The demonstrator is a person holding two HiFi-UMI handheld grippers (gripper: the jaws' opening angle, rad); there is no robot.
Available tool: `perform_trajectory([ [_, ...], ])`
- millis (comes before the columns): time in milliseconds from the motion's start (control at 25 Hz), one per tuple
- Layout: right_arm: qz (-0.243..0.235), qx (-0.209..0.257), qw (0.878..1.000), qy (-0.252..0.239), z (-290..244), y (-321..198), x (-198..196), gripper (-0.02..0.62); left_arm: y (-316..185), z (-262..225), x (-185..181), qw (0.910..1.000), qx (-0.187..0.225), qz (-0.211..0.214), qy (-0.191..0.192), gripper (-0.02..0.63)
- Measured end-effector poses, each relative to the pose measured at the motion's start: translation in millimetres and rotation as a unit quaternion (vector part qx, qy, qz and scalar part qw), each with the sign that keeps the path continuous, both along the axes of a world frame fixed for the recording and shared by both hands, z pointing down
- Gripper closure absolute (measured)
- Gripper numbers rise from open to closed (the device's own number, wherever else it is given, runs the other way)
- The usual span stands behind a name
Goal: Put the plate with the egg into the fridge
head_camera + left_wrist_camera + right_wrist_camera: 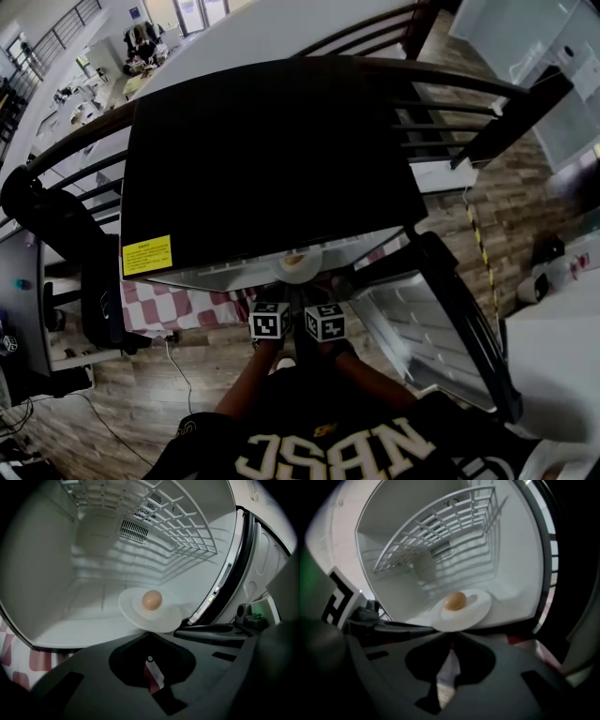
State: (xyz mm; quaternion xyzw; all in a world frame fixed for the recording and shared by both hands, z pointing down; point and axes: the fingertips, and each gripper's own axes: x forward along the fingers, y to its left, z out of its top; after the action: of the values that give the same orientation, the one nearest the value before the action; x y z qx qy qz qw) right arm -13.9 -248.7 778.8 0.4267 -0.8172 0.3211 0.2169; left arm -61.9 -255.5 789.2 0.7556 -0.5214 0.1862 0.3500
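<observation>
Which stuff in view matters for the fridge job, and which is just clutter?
Job: plate, egg, fridge, left gripper, right gripper, both clamped on the plate's rim.
Lying about: black chair, checkered cloth.

glossy plate [165,618], matt egg [151,600]

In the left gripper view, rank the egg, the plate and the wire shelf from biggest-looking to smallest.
1. wire shelf, spreading across the top of the fridge
2. white plate, though nearer the camera
3. brown egg on the plate, clearly smallest
</observation>
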Motion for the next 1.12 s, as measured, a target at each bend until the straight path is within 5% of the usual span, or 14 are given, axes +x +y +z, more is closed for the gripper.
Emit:
perform_trajectory([
  [1120,0.029,-0.002,0.999,-0.029,-0.9,-43.3,-11.1,0.548,-38.7,-4.9,-8.5,0.9999,-0.009,0.006,-0.007,0.584],
])
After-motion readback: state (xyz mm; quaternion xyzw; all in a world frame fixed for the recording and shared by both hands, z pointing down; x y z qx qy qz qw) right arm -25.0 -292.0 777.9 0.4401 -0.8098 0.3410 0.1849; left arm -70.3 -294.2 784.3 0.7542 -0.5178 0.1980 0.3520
